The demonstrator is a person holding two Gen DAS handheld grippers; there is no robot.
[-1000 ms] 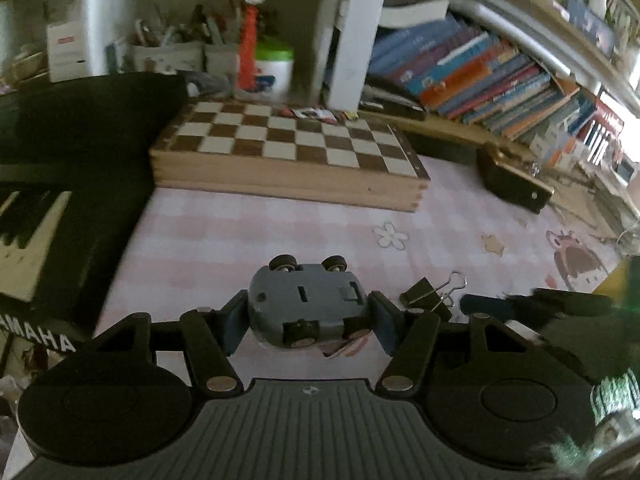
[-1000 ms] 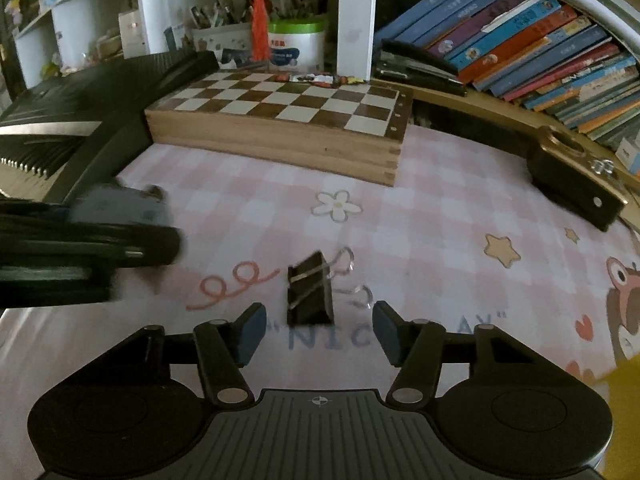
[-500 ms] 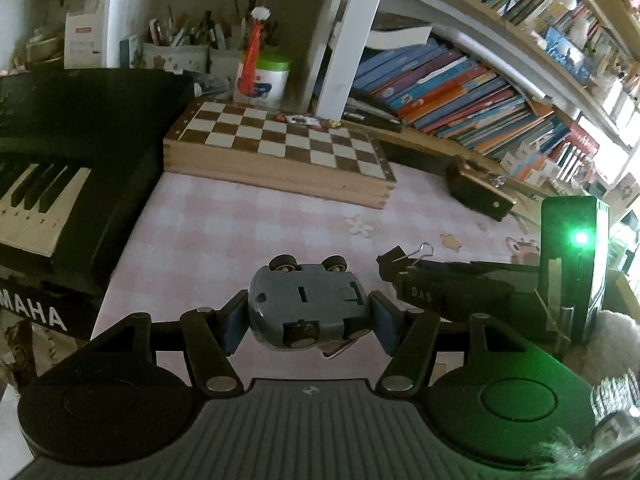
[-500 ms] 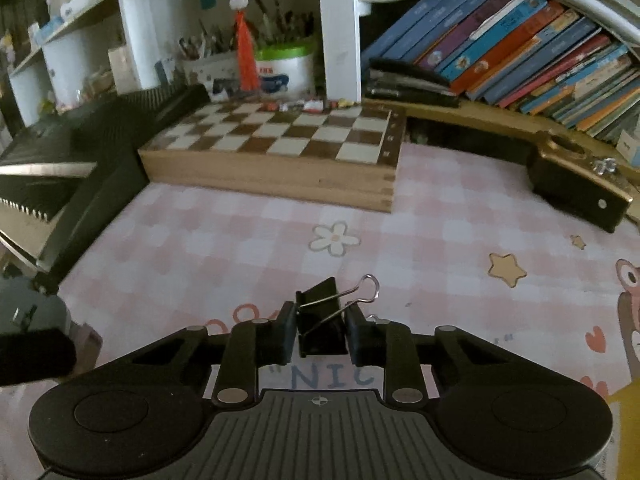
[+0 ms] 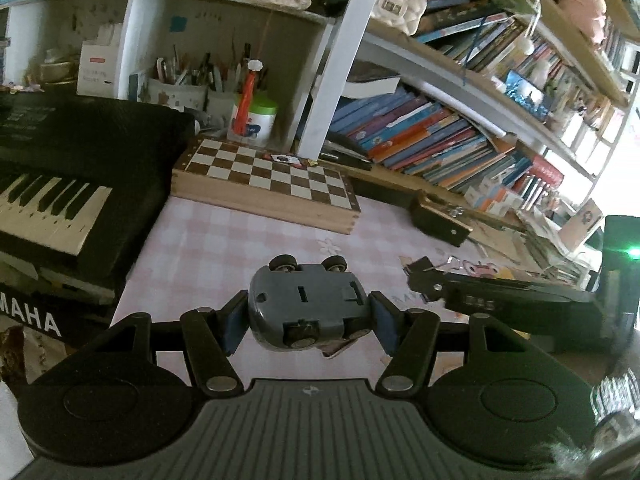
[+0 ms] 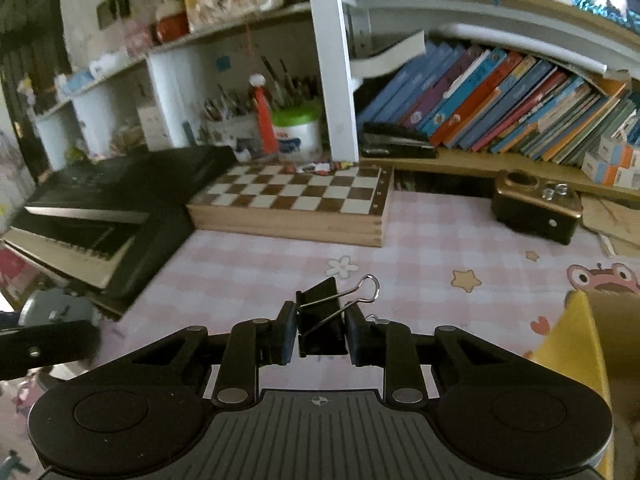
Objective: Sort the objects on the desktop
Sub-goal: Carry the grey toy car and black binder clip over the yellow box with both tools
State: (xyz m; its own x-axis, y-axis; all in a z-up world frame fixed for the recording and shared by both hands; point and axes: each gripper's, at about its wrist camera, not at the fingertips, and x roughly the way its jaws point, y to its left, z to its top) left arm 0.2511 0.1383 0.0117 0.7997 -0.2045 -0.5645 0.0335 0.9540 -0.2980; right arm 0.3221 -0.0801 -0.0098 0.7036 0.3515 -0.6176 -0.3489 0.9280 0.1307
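Now my left gripper (image 5: 306, 322) clamps the grey toy car (image 5: 306, 306) between its fingers; my right gripper (image 6: 322, 338) pinches the black binder clip (image 6: 322, 320) above the bench (image 6: 420, 248).

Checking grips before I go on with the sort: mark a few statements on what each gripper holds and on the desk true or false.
1. The left gripper holds a grey toy car belly up. True.
2. The right gripper is empty. False: it is shut on a black binder clip.
3. The chessboard lies beside the keyboard. True.
4. The binder clip lies on the tablecloth. False: it is held in the air.
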